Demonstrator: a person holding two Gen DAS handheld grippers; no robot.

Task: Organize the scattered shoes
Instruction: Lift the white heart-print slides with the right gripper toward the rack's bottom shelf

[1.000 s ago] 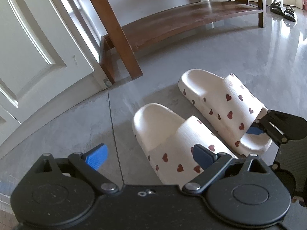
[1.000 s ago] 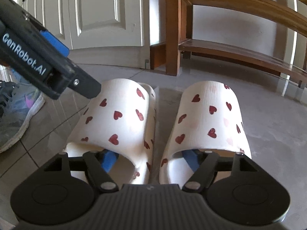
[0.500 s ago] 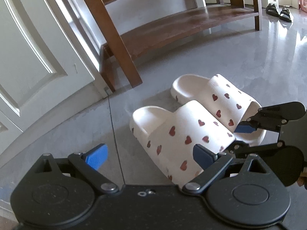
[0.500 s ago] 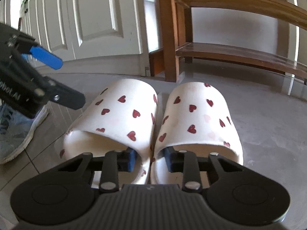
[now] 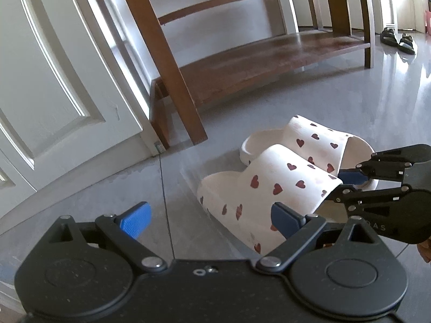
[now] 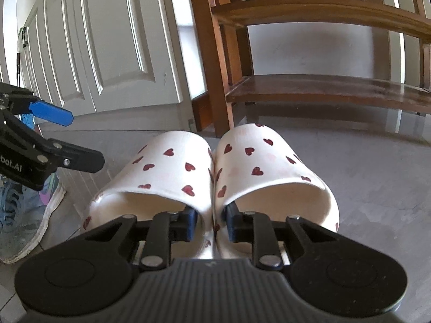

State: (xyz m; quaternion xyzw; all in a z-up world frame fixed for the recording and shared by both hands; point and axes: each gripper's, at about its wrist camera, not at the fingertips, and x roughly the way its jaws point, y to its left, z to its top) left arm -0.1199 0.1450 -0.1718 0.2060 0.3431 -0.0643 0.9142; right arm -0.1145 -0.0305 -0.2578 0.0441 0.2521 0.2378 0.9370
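Note:
Two white slippers with red hearts, one (image 6: pixel 167 167) on the left and one (image 6: pixel 269 161) on the right, are pressed side by side. My right gripper (image 6: pixel 208 220) is shut on them, one finger inside each strap, pinching their inner walls together. In the left wrist view the pair (image 5: pixel 269 185) is tilted with the heel ends raised, and the right gripper (image 5: pixel 343 185) holds it from the right. My left gripper (image 5: pixel 208 216) stands open just left of the pair with nothing between its fingers, and it also shows as the left gripper (image 6: pixel 84 138) in the right wrist view.
A brown wooden shoe rack (image 5: pixel 269 62) with a low shelf (image 6: pixel 323 91) stands just beyond the slippers against the wall. White panelled doors (image 5: pixel 54 80) run along the left. A grey-blue sneaker (image 6: pixel 24 215) lies at the left. Black sandals (image 5: pixel 398 39) sit far off past the rack.
The right gripper's jaws have closed, drawing the two slippers together. The pair has tipped up and moved nearer the rack. The left gripper has stayed open.

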